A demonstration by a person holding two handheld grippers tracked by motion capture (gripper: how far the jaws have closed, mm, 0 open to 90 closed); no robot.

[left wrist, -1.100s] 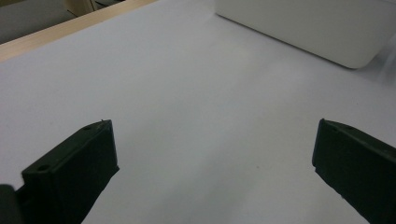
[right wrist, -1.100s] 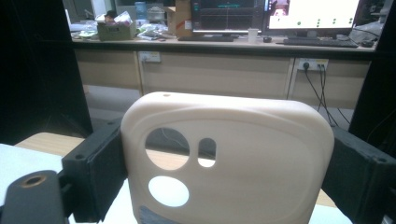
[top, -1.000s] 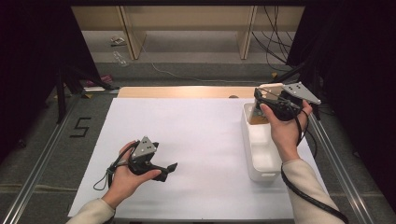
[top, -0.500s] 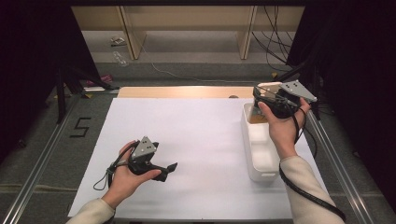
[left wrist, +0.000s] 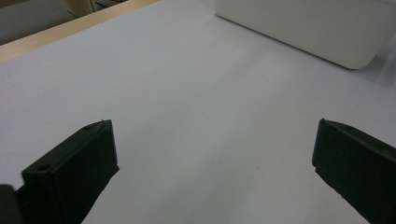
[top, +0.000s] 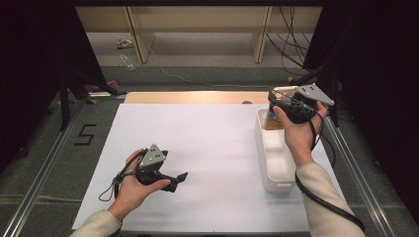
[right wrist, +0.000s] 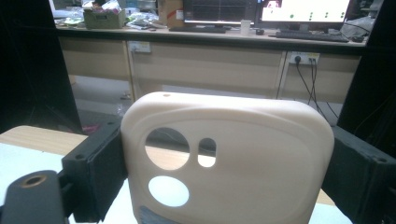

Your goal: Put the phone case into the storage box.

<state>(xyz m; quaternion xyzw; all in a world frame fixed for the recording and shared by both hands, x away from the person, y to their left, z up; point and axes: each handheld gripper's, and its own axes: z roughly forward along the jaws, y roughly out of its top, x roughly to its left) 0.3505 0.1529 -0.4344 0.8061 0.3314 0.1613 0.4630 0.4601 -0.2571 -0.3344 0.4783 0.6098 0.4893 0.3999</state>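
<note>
Shifted slightly since a second ago: right gripper [top: 284,109], edged a little toward the far right corner of the counter, cream phone case [right wrist: 229,158] clamped between its fingers as before. Left gripper [top: 170,180] unmoved, low over the near left part of the counter.

Phone case: smooth, matt, cream plastic, rounded corners, soft bevel along the top edge. Pierced by three cut-outs near one corner: one large round hole, one small upright slot beside it, another round hole below. Held upright and broadside to the right gripper view, both side edges touching the flat black pads. Fingers [right wrist: 95,168] blocky, hard, dull black, with small screw holes on top; spread wide, closed on the case across its full width. Seen from above, held over the far end of the white bin [top: 276,170].

White bin: long, rectangular, glossy plastic, rounded corners, thick rim, standing lengthways along the right side of the counter. Something brownish visible at its far end, too small to make out.

Left gripper's fingers [left wrist: 74,163] wide apart, nothing between them, pointing across bare surface toward the bin's smooth white wall.

Counter [top: 197,143]: flat white sheet, matt and featureless, with a pale wooden strip [top: 192,97] along the far edge. Grey three-cornered metal plates on both grippers, black cables trailing down past the sleeves.
</note>
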